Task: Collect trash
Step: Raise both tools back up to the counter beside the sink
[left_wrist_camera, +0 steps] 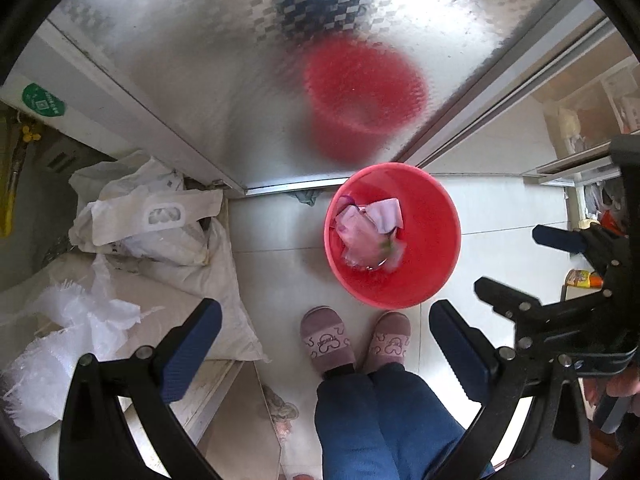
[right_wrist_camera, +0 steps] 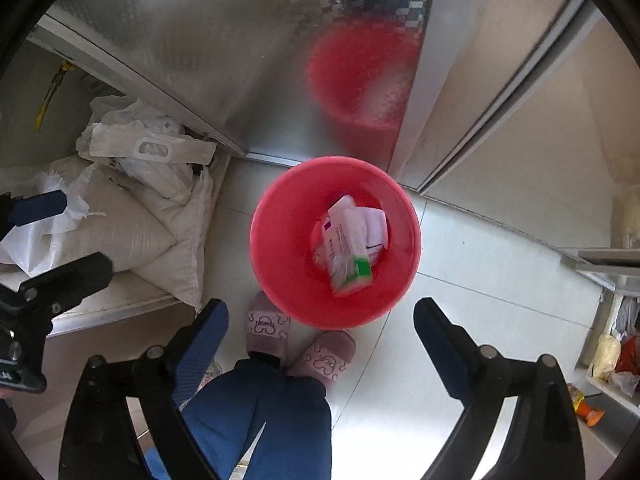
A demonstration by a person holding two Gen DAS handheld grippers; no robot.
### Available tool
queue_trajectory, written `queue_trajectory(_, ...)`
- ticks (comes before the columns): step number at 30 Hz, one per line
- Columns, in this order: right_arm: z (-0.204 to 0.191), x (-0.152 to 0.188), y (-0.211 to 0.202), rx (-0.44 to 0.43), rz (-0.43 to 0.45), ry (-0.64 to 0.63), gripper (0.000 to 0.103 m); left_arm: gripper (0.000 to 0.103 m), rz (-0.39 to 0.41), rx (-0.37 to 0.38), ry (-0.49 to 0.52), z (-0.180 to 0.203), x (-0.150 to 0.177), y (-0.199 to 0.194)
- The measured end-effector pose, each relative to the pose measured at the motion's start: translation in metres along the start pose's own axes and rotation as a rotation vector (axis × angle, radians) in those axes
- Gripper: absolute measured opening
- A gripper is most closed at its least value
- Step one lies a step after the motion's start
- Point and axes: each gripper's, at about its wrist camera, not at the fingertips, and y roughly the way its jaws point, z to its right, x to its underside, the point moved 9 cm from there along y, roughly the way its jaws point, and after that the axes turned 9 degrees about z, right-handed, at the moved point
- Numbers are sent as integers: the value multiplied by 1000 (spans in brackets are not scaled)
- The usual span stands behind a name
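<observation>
The floor [left_wrist_camera: 500, 216] is pale glossy tile with thin grout lines. A brushed metal panel [left_wrist_camera: 224, 80] with a diamond-embossed pattern rises from it, catching bright light and a blurred red reflection; its aluminium sill [left_wrist_camera: 296, 189] meets the tiles. To the right stands a sliding door frame [right_wrist_camera: 508, 108] of pale metal. On the left, white woven sacks [right_wrist_camera: 132, 236] and crumpled white plastic bags [left_wrist_camera: 140, 208] are piled on a low ledge. At the far right, shelving [right_wrist_camera: 612, 356] holds packets.
</observation>
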Motion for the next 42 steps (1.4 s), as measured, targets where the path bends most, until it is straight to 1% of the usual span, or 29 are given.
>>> queue_trajectory(2, 1, 1, -8, 2, 18, 14, 94, 103, 4, 0, -3, 0, 0, -7)
queue_trajectory(4, 1, 1, -19, 6, 36, 23, 101, 103, 13, 6, -7, 3, -1, -16)
queue_trajectory(7, 0, 0, -45, 4, 79, 34, 102, 103, 26, 10, -11, 6, -5, -33)
queue_trajectory(9, -1, -2, -62, 14, 100, 31, 102, 103, 42, -6, -8, 9, -8, -52)
queue_trajectory(11, -3, -4, -83, 22, 121, 33, 102, 103, 78, -14, -4, 14, -14, -80)
queue_trajectory(13, -8, -8, -107, 10, 165, 39, 102, 103, 108, -4, -9, 18, -22, -111)
queue_trajectory(14, -9, -10, -118, 17, 185, 37, 102, 103, 121, -3, -9, 19, -26, -125)
queue_trajectory(16, -6, -14, -146, 41, 209, 48, 102, 103, 148, -1, -10, 22, -34, -155)
queue_trajectory(19, -5, -19, -187, 44, 239, 74, 102, 103, 180, -1, -14, 25, -48, -199)
queue_trajectory(23, -7, -33, -245, 61, 281, 83, 102, 103, 231, -18, -16, 28, -66, -261)
queue_trajectory(27, -10, -54, -308, 66, 359, 72, 102, 103, 296, -43, -18, 29, -85, -321)
queue_trajectory(29, -11, -64, -338, 65, 414, 57, 102, 103, 339, -37, -25, 31, -96, -349)
queue_trajectory(31, -10, -73, -367, 65, 463, 49, 102, 103, 376, -46, -27, 31, -107, -371)
queue_trajectory(34, -7, -83, -395, 64, 506, 45, 102, 103, 394, -56, -25, 33, -121, -397)
queue_trajectory(35, -5, -87, -403, 61, 514, 48, 102, 103, 399, -60, -24, 33, -125, -404)
queue_trajectory(39, -3, -100, -432, 59, 555, 57, 102, 103, 466, -47, -13, 35, -144, -441)
queue_trajectory(42, -5, -113, -445, 50, 588, 48, 102, 103, 493, -54, -3, 35, -158, -460)
